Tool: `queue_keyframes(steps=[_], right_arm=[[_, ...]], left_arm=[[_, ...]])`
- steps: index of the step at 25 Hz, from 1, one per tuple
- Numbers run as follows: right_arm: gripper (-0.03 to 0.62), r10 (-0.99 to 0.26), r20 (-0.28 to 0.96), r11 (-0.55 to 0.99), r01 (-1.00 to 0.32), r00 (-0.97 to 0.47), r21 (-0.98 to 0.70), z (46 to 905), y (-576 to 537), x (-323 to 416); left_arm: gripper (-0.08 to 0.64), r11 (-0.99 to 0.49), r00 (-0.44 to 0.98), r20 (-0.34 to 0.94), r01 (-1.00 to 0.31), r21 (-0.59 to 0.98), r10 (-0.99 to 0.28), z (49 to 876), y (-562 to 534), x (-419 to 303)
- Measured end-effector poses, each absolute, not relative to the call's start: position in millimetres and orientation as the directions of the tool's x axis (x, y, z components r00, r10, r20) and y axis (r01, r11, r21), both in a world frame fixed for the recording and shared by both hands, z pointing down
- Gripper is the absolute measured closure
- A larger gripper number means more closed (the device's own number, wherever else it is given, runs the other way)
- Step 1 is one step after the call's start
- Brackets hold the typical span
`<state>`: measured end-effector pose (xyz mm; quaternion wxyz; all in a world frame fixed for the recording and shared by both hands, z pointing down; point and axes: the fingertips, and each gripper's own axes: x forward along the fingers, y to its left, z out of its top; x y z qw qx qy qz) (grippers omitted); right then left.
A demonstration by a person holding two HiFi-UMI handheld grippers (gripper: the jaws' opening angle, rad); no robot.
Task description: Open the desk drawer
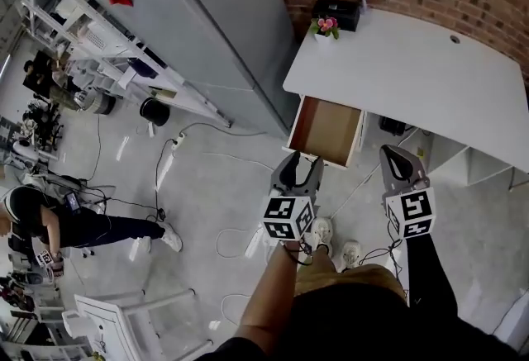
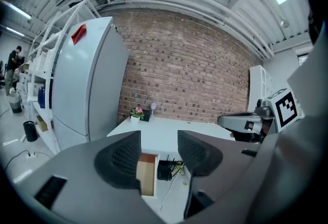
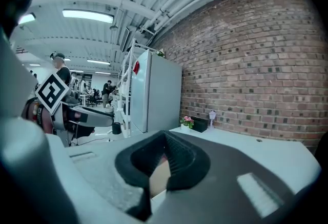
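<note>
The white desk (image 1: 413, 62) stands against the brick wall, and its wooden drawer (image 1: 326, 130) is pulled out toward me. My left gripper (image 1: 297, 169) hangs in the air just in front of the drawer, touching nothing. Its jaws are open and empty in the left gripper view (image 2: 159, 154), with the drawer (image 2: 147, 172) showing through the gap. My right gripper (image 1: 399, 163) floats to the right, in front of the desk's edge. In the right gripper view its pads meet at the tips (image 3: 165, 138) with nothing held.
A flower pot (image 1: 325, 27) and a black box (image 1: 337, 14) sit on the desk's far left corner. A tall grey cabinet (image 1: 207, 29) stands left of the desk. Cables (image 1: 231, 157) trail over the floor. A person (image 1: 50, 219) bends down at far left, near a white chair (image 1: 124, 318).
</note>
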<state>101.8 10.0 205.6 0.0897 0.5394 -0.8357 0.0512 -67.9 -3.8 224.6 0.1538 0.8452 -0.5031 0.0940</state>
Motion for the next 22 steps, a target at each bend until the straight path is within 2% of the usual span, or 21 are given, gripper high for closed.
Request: queue_keyframes(steps=[5,11,22], right_arm=[[0.592,-0.904,0.177,0.403,-0.914,-0.389,0.054,173,9,105],[0.592,-0.915,0.116,0.397,-0.914,-0.387,0.077,141,10,117],[0.592,-0.926,0.079,0.378,-0.914,-0.37,0.146,117,23,117]], left_arm=[[0.336,-0.475,0.493,0.26,-0.87,0.133,-0.83,184,-1,-58],[0.331,-0.524,0.514,0.198,-0.852,0.0,-0.835,140,5,-45],[0.331,-0.595,0.587,0.102,-0.8,-0.078,-0.803,82,25,-32]])
